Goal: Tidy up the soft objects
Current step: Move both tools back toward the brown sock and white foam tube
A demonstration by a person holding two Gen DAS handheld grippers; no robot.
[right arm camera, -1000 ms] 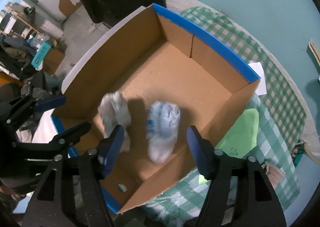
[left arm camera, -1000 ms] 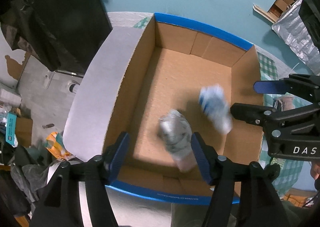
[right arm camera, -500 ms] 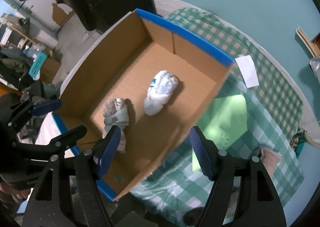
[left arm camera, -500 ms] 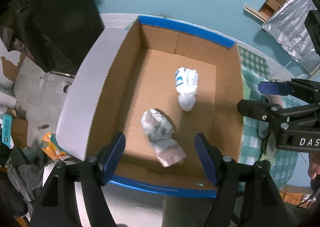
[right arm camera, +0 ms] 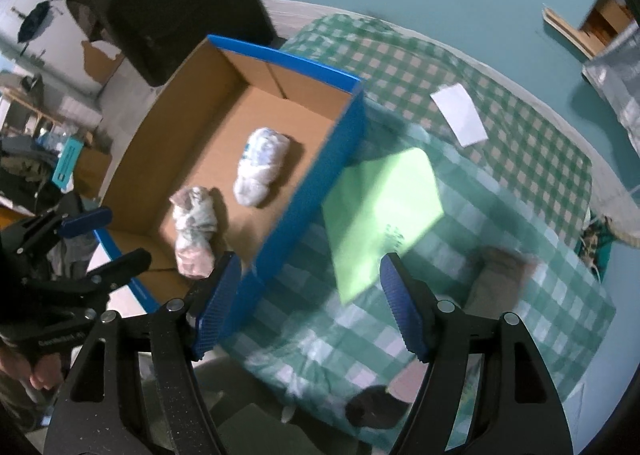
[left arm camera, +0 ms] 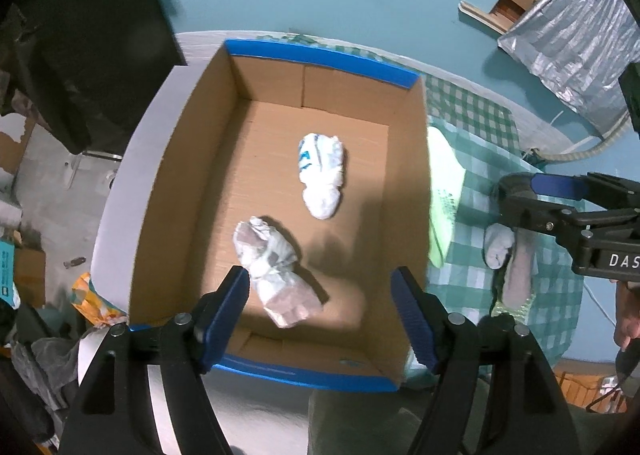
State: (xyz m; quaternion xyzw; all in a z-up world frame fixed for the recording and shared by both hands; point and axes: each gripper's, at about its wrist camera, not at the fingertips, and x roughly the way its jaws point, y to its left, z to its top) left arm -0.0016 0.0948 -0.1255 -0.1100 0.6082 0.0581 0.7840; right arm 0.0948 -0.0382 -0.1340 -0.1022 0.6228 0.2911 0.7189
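Inside the box (left arm camera: 408,191), on its bare cardboard floor: two rolled sock bundles, a white-and-blue one (left arm camera: 322,175) toward the far wall and a grey-white one (left arm camera: 276,271) toward the near wall, lying apart, long axes roughly parallel. Above the near edge, left gripper (left arm camera: 320,311) pointing steeply down, jaws spread wide with nothing pressed between them, the grey-white bundle showing just past its left finger. Over the checked cloth (right arm camera: 520,135) beside the box, right gripper (right arm camera: 310,295) likewise agape and empty. Loose socks (left arm camera: 508,259) on the cloth, close under the right gripper in the left view; in the right view a brownish blurred one (right arm camera: 496,275) ahead and to the right of the jaws, long axis running roughly toward the camera. Clearly nearer to the right hand than the left, so likely the next pick, with a turn rightward needed. Between socks and box: a green sheet (right arm camera: 380,211) leaning by the blue wall, probably no obstacle to a grasp but in the path back. Farther off, a white card (right arm camera: 460,119). Box wall to be cleared on any return.
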